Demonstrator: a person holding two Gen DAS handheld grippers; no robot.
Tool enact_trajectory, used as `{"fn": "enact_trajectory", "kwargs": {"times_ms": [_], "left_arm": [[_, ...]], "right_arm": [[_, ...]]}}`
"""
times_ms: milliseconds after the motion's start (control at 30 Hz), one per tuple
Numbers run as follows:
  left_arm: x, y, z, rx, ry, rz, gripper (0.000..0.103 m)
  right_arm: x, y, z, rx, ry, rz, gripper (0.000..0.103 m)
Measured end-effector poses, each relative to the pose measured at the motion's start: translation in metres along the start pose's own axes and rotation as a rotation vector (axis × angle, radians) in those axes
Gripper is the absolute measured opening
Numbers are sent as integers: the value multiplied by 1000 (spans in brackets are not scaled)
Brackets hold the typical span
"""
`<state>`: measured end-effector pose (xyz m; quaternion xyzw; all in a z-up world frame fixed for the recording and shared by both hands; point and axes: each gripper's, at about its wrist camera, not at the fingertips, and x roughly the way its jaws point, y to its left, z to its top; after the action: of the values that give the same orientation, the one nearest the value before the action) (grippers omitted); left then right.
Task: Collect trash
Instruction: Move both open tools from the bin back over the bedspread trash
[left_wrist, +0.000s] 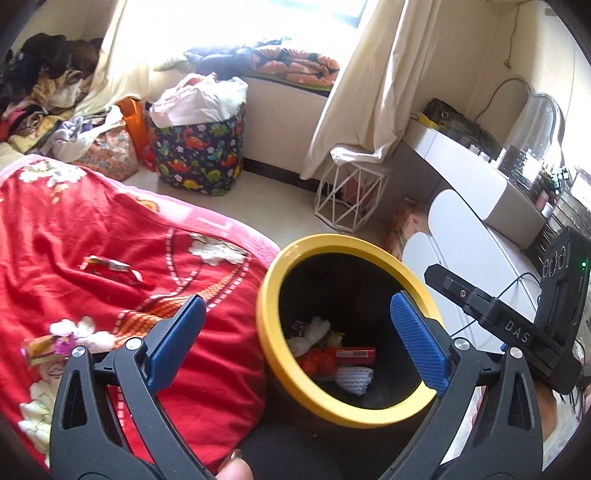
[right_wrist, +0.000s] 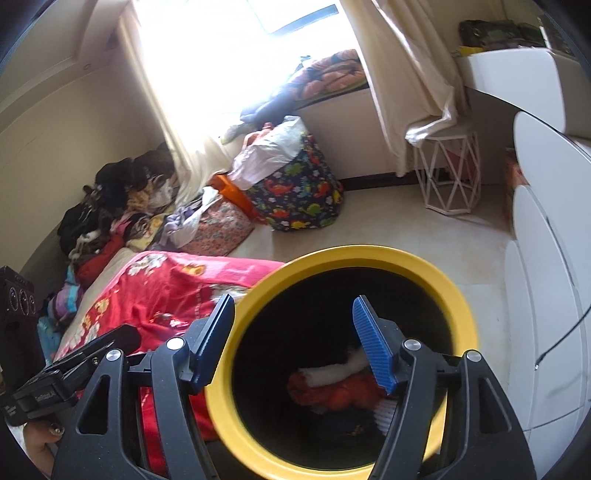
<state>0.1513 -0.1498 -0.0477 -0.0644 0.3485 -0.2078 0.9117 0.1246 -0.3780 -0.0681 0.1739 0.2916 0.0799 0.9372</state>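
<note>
The trash bin (left_wrist: 349, 332), black inside with a thick yellow rim, stands on the floor right against the edge of the bed, and I have both grippers over its mouth. At the bottom I can see what has been collected: a red packet (left_wrist: 355, 353), some white crumpled paper (left_wrist: 310, 332), something orange (left_wrist: 319, 362) and a white netted piece (left_wrist: 352, 378). From the right wrist the same heap (right_wrist: 332, 387) shows lower in the dark well, though the blur there keeps me from sorting the pieces.

My left gripper (left_wrist: 295, 339) has its blue pads spread wide, one over the red bedspread (left_wrist: 129, 258), the other over the far side of the bin's rim, and nothing sits between them. My right gripper (right_wrist: 295, 339) stands partly spread and empty too, its left pad outside the yellow rim and its right pad inside the opening.

Still lying on the bedspread are a red-and-white wrapper (left_wrist: 110, 267) out in the middle and a shiny, colourful wrapper (left_wrist: 48, 347) near the left gripper's outer arm.

Further out, a dinosaur-print hamper (left_wrist: 201, 151) stuffed with white bags stands by the window wall, with a floral bag (left_wrist: 110, 151) and a pile of clothes (left_wrist: 40, 85) to its left. A white wire-frame stool (left_wrist: 349, 197) stands under the curtain (left_wrist: 388, 81), and a white dresser (left_wrist: 472, 173) runs along the right.
</note>
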Motion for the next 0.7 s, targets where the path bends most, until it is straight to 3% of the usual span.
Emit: {"fn": "enact_trajectory", "kwargs": {"times_ms": [367, 700], "left_arm": [[-27, 36, 1, -61, -45, 62, 92], [-45, 86, -9, -159, -34, 126, 92]], "right_arm": [[11, 50, -1, -99, 30, 71, 66], [41, 99, 2, -193, 79, 137, 67]]}}
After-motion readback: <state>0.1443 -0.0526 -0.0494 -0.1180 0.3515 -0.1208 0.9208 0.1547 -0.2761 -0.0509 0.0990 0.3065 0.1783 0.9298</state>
